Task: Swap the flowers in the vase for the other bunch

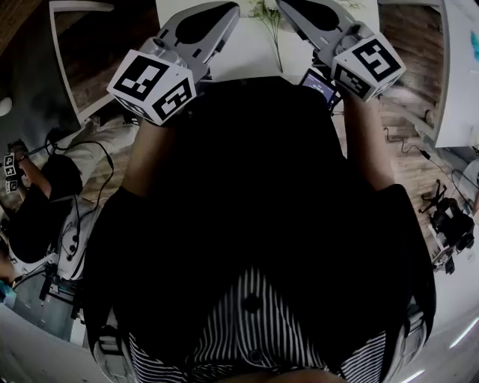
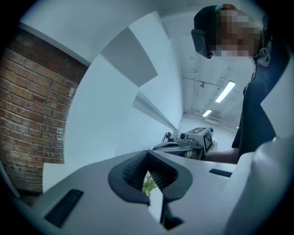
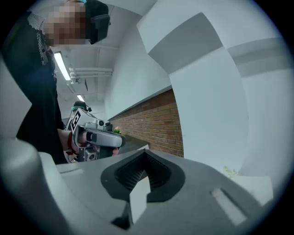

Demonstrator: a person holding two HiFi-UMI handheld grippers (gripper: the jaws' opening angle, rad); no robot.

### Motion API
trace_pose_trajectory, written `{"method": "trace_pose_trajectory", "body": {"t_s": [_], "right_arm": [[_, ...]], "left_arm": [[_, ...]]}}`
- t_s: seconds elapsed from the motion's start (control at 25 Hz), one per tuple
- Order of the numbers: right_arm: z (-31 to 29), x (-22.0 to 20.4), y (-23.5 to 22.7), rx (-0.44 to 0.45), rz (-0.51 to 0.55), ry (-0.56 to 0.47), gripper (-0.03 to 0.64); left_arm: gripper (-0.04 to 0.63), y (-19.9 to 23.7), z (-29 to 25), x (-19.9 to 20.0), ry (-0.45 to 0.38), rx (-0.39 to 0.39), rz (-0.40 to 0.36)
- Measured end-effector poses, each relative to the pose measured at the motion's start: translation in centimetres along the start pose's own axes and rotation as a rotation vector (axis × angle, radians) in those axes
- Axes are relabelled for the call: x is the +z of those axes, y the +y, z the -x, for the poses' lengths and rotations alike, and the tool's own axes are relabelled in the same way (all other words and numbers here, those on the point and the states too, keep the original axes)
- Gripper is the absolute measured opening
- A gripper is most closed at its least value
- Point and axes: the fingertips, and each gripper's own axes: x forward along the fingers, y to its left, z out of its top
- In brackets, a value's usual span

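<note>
In the head view a thin green flower sprig [image 1: 274, 34] stands upright between my two grippers, over the white table [image 1: 247, 56]. My left gripper [image 1: 233, 7] is raised in front of my chest, its jaws closed. In the left gripper view green leaves [image 2: 148, 184] sit in the notch between the pads of the left gripper [image 2: 148, 176]. My right gripper [image 1: 283, 4] is held up at the same height, just right of the sprig. In the right gripper view the right gripper [image 3: 144, 173] has its pads together with nothing between them. No vase is in view.
A red brick wall [image 2: 27, 119] and white wall panels stand beyond the table. A white-framed table [image 1: 63, 67] is at the left and another white table [image 1: 456, 75] at the right. Cables and equipment [image 1: 449, 221] lie on the floor.
</note>
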Motion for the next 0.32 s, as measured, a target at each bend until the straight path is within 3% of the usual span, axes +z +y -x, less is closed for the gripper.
{"method": "trace_pose_trajectory", "body": {"t_s": [0.32], "right_arm": [[-4.8,1.7,5.6,0.09,0.057,0.019,0.002]], "left_arm": [[0.0,1.4,4.8,0.7,-0.031,0.016,-0.011]]}}
